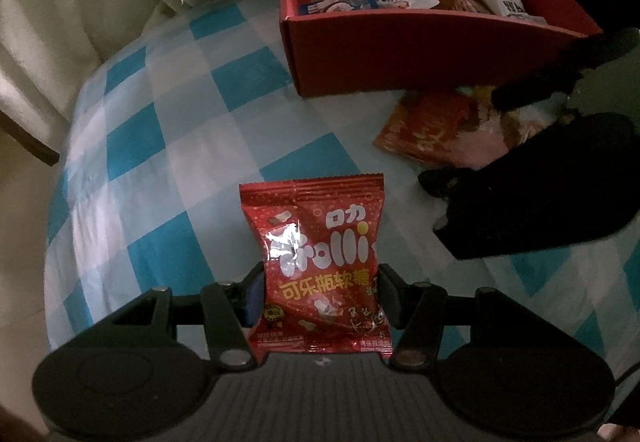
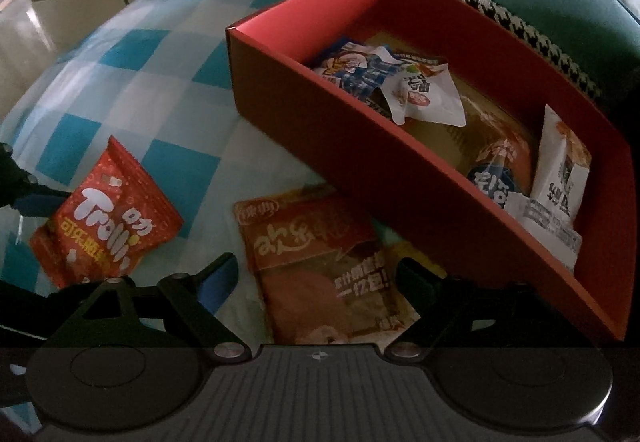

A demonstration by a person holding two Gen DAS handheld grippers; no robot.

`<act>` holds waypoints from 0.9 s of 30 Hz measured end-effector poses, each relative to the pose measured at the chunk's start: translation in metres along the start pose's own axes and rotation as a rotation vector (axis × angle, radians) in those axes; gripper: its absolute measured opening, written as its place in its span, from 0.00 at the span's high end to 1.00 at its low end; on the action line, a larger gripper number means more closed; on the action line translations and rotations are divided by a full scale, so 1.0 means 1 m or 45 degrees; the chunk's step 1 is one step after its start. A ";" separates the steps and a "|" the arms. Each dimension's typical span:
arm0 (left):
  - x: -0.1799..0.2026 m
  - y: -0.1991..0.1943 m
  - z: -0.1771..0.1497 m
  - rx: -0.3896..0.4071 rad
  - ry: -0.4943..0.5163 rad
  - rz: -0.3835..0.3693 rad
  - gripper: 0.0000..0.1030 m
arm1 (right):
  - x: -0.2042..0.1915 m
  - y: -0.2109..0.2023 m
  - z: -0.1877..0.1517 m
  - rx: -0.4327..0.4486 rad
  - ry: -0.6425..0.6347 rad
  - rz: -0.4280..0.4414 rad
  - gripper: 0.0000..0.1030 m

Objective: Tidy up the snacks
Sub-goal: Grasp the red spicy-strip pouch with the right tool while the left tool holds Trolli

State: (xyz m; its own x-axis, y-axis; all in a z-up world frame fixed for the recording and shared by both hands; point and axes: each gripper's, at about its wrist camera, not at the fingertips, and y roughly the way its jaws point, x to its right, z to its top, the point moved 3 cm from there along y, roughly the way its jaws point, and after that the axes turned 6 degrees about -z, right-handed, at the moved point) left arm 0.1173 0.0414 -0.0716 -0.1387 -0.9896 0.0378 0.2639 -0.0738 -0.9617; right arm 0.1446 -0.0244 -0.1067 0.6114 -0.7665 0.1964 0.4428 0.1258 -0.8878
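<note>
Starting at the left, the left gripper [image 1: 322,292] has its pads clamped on both sides of the red Trolli gummy packet [image 1: 320,262], which sits over the blue-and-white checked cloth [image 1: 168,130]; can't really tell if the packet's bottom edge touches the cloth or hangs just above it. Moving right, the orange snack pouch [image 2: 320,266] lies flat on the cloth, its far corner tucked against the near wall of the red box [image 2: 360,162]. The right gripper [image 2: 318,278] straddles that pouch with its jaws spread wide and the pads not pressing on it, so it's open, holding nothing. Further right and farther back, the red box sits on the cloth with several packets already inside: a blue-and-white wrapper [image 2: 360,74] at its left end, a white packet [image 2: 564,170] standing upright at the right end. A houndstooth-edged cushion [image 2: 520,22] runs behind the box.
</note>
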 end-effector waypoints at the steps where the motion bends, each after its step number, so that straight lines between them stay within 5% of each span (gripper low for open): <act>1: 0.000 0.000 -0.001 -0.001 0.004 0.002 0.51 | -0.001 -0.002 -0.002 -0.001 -0.003 0.003 0.17; 20: 0.025 -0.012 -0.031 -0.042 0.080 -0.053 0.51 | -0.002 -0.038 -0.081 -0.089 0.142 0.094 0.25; 27: 0.026 -0.008 -0.030 -0.038 0.104 -0.047 0.50 | 0.004 -0.029 -0.080 -0.096 0.185 0.075 0.13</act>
State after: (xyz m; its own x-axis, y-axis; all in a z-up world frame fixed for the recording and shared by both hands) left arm 0.0831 0.0200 -0.0709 -0.2258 -0.9728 0.0526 0.2285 -0.1054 -0.9678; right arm 0.0819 -0.0816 -0.1130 0.5309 -0.8430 0.0859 0.3557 0.1297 -0.9256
